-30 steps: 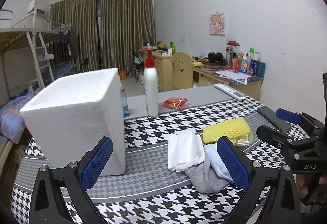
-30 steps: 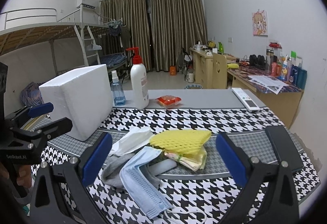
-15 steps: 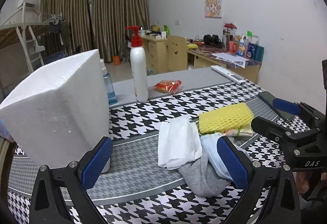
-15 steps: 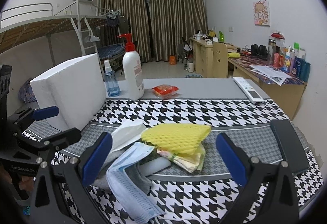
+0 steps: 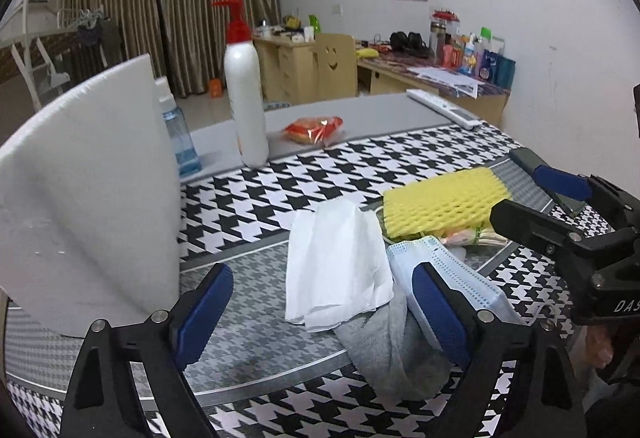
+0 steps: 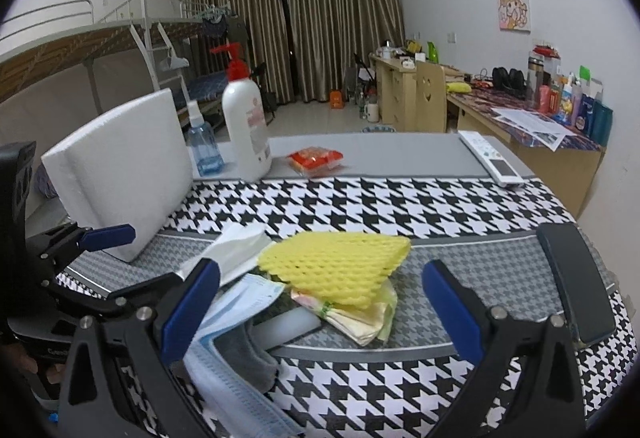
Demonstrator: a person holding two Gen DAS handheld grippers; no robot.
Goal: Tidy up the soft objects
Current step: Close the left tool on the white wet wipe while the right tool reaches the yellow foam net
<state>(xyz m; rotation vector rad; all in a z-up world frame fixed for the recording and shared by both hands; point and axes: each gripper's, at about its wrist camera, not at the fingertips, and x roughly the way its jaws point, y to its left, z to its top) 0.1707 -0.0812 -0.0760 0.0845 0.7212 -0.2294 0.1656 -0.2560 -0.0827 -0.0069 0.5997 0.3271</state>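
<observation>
A pile of soft things lies on the houndstooth tablecloth (image 5: 304,178): a white tissue (image 5: 336,262), a blue face mask (image 5: 452,274), a grey cloth (image 5: 384,346) and a yellow foam net (image 5: 444,198) over a folded yellowish bag (image 6: 360,322). My left gripper (image 5: 320,314) hovers low over the tissue and grey cloth. Its jaws are closing, and the pads touch nothing. A white foam box (image 5: 88,198) stands to its left. My right gripper (image 6: 320,312) is open in front of the yellow foam net (image 6: 336,262), with the mask (image 6: 236,314) by its left finger.
A white pump bottle (image 5: 244,110), a small blue spray bottle (image 6: 202,150) and a red snack packet (image 5: 314,128) stand at the table's far side. A white remote (image 6: 490,158) and a dark phone (image 6: 576,282) lie on the right. Desks line the far wall.
Both grippers have moved forward and down toward the pile, which looks larger. The left gripper's fingers stand slightly closer together than before.
</observation>
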